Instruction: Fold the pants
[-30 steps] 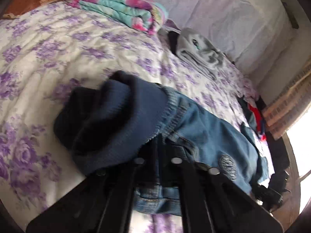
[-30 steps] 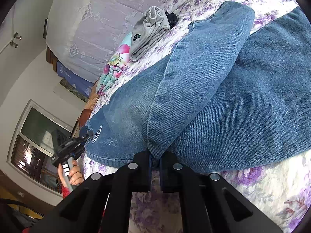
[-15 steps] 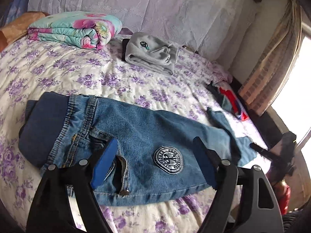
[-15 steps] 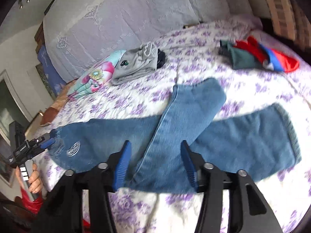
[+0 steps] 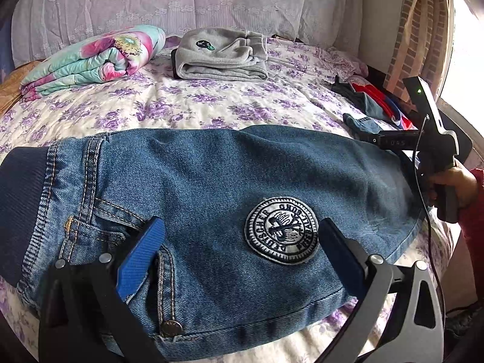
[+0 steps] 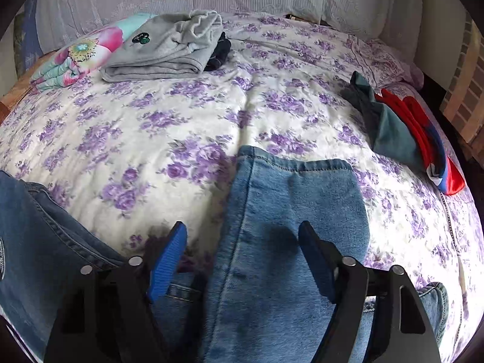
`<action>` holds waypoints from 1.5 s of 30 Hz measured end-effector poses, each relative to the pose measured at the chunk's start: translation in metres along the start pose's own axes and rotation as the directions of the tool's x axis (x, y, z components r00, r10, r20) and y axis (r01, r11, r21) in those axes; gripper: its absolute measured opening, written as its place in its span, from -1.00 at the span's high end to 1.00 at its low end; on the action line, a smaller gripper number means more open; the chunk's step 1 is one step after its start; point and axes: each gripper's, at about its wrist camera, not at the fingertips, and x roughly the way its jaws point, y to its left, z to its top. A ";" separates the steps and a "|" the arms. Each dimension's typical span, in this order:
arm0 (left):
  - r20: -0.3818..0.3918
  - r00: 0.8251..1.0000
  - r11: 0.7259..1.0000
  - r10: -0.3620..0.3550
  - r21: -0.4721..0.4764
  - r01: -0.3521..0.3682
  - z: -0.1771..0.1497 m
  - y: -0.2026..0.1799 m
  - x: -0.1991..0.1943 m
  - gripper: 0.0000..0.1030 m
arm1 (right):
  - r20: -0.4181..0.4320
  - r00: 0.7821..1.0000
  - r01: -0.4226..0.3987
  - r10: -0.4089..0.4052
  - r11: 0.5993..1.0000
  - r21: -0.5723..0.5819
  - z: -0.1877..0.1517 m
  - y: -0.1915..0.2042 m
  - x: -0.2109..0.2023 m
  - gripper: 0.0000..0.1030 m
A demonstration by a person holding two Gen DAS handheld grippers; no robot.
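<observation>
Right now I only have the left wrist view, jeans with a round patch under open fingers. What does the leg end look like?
Observer: One leg lies angled across the bed, its hem flat toward the headboard, away from the other leg.
Operator: Is the right gripper holding it?
Observer: No. The right gripper hangs open over that leg, one finger on each side, nothing pinched.
Operator: Anything near that hem?
Observer: Only bare floral bedspread around it. A teal and red garment lies apart, to its right.
</observation>
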 end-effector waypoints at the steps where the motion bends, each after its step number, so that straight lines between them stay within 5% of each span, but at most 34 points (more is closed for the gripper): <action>1: 0.000 1.000 1.000 0.000 0.001 0.000 0.000 -0.001 0.000 -0.92 | 0.006 0.999 -0.045 0.045 0.998 0.045 -0.003 -0.011 -0.001 0.35; 3: 0.001 1.000 1.000 -0.004 0.001 0.004 0.000 0.000 0.000 -0.92 | 0.059 0.988 -0.151 0.143 0.976 0.158 -0.010 -0.033 -0.012 0.75; 7: 0.002 1.000 1.000 -0.013 0.003 0.013 -0.001 0.000 -0.001 -0.92 | 0.229 0.959 -0.234 0.168 0.925 0.300 -0.040 -0.065 -0.073 0.79; 10: 0.004 1.000 1.000 -0.017 0.003 0.017 -0.001 0.001 -0.001 -0.92 | 0.334 0.932 -0.282 0.138 0.856 0.434 -0.094 -0.108 -0.124 0.79; 12: 0.006 1.000 1.000 -0.019 0.001 0.019 -0.001 0.001 -0.001 -0.92 | 0.307 0.949 -0.237 0.078 0.818 0.523 -0.135 -0.132 -0.135 0.77; 13: 0.006 1.000 1.000 -0.019 0.001 0.019 -0.001 0.001 -0.001 -0.92 | 0.263 0.963 -0.207 0.062 0.794 0.571 -0.151 -0.145 -0.132 0.55; 14: 0.004 1.000 1.000 -0.017 0.003 0.017 -0.001 0.001 -0.001 -0.92 | 0.219 0.975 -0.170 0.034 0.748 0.641 -0.169 -0.159 -0.129 0.08; 17: -0.001 1.000 1.000 -0.006 0.010 0.006 -0.001 0.000 0.000 -0.92 | 0.308 0.951 -0.243 0.004 0.626 0.741 -0.196 -0.187 -0.140 0.01; 19: -0.003 1.000 1.000 0.002 0.013 -0.002 -0.002 0.000 0.000 -0.92 | 0.378 0.925 -0.260 -0.042 0.655 0.709 -0.188 -0.184 -0.156 0.02; 23: -0.004 1.000 1.000 0.003 0.014 -0.003 -0.001 -0.001 0.000 -0.92 | 0.438 0.899 -0.275 0.011 0.792 0.546 -0.149 -0.148 -0.158 0.02; 25: -0.005 1.000 1.000 0.003 0.014 -0.003 -0.001 -0.001 0.000 -0.92 | 0.420 0.904 -0.292 0.084 0.838 0.461 -0.133 -0.124 -0.145 -0.16; 27: -0.005 1.000 1.000 0.004 0.015 -0.004 -0.001 -0.001 0.000 -0.92 | 0.326 0.933 -0.284 0.153 0.869 0.405 -0.125 -0.104 -0.114 -0.41; 29: -0.004 1.000 1.000 0.005 0.014 -0.005 -0.001 -0.002 0.000 -0.92 | 0.220 0.962 -0.238 0.160 0.886 0.398 -0.130 -0.097 -0.080 -0.41; 33: -0.007 1.000 1.000 0.006 0.016 -0.006 -0.001 -0.002 0.001 -0.92 | 0.249 0.965 -0.164 0.077 0.922 0.351 -0.131 -0.081 -0.093 -0.41; 38: -0.001 1.000 0.999 0.023 -0.039 -0.023 0.002 -0.003 -0.008 -0.92 | 0.357 0.924 -0.167 0.134 0.984 0.061 -0.112 -0.010 -0.133 -0.47; 41: 0.042 0.999 0.997 -0.018 -0.072 0.021 0.003 -0.004 -0.023 -0.92 | 0.354 0.909 -0.182 0.219 0.974 -0.135 -0.107 0.046 -0.137 -0.58; 43: 0.049 0.999 0.998 -0.016 -0.066 0.019 0.002 -0.003 -0.026 -0.92 | 0.301 0.922 -0.176 0.242 0.957 -0.230 -0.106 0.076 -0.124 -0.62; 45: 0.006 1.000 0.998 0.024 -0.052 -0.024 -0.003 0.002 -0.014 -0.92 | 0.158 0.961 -0.178 0.225 0.947 -0.266 -0.110 0.094 -0.092 -0.65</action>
